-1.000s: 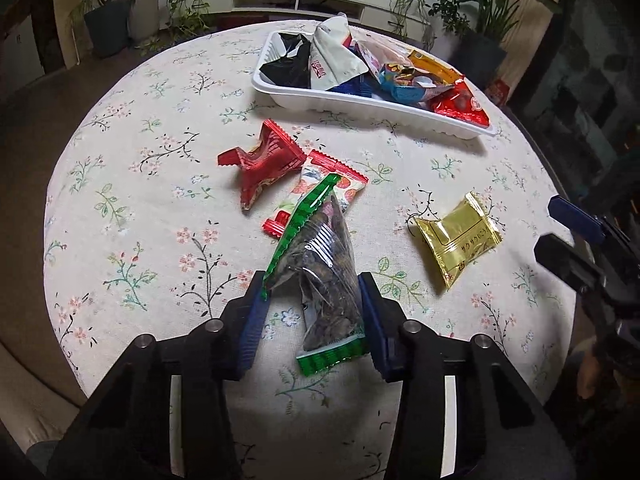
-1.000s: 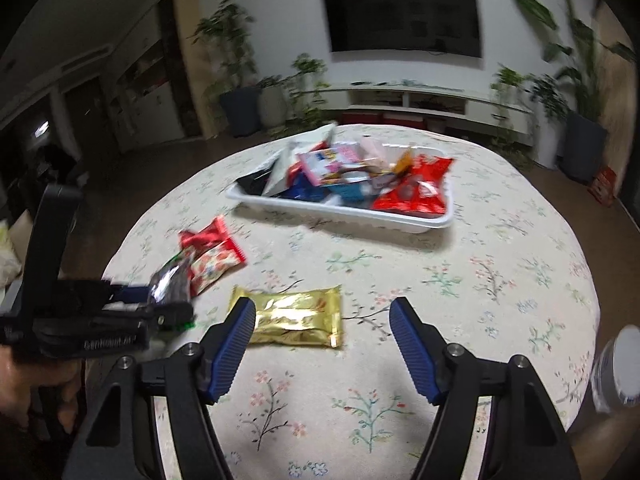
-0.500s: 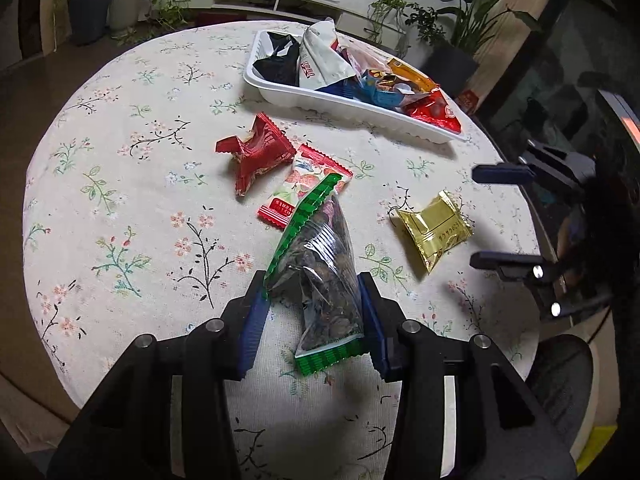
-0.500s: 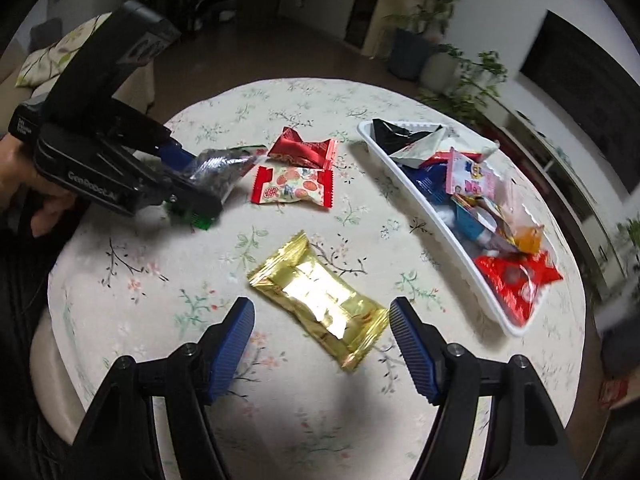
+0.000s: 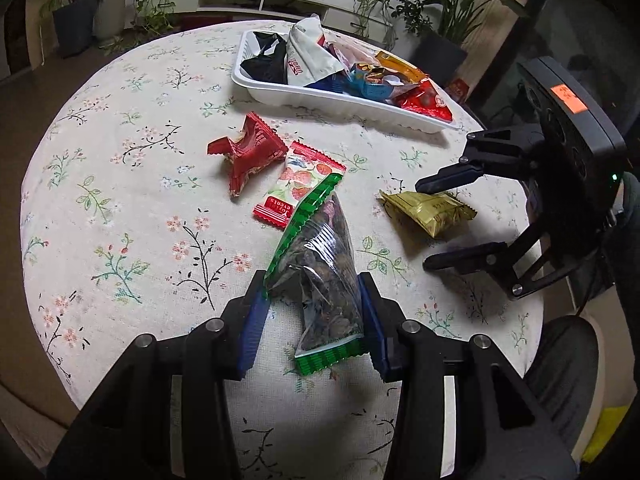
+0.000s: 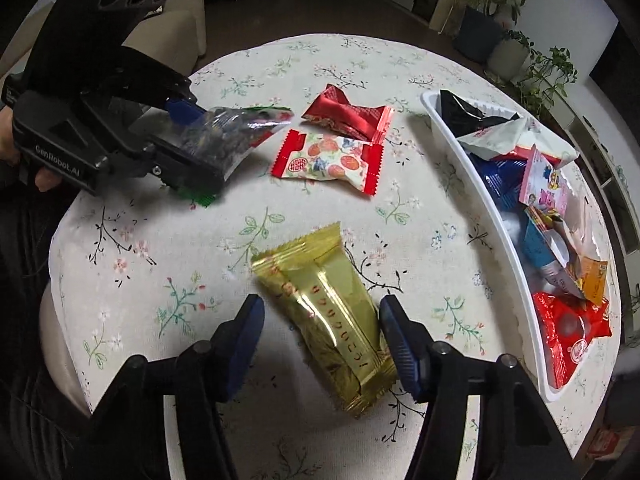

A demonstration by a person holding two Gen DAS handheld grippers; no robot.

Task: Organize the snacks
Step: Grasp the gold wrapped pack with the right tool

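Note:
My left gripper (image 5: 312, 284) is shut on a clear snack bag with green edges (image 5: 320, 256), lifted a little off the flowered tablecloth; in the right wrist view the same left gripper (image 6: 200, 140) and bag (image 6: 232, 136) show at the left. My right gripper (image 6: 320, 308) points down over a gold packet (image 6: 332, 304) that lies on the cloth between its jaws. The jaws are closing, and the left pad still stands apart from the wrapper. In the left wrist view, the right gripper (image 5: 440, 220) straddles the gold packet (image 5: 430, 210).
A white tray (image 5: 340, 98), (image 6: 496, 216) heaped with several snack packets stands at the far side. A red packet (image 5: 252, 152), (image 6: 348, 114) and a fruit-print packet (image 5: 298, 184), (image 6: 332, 158) lie loose mid-table. Potted plants and a low shelf stand beyond the round table.
My right gripper has rolled, tipped downward and come down over the gold packet, and its jaws have narrowed around it. The left gripper keeps the green-edged bag almost in place.

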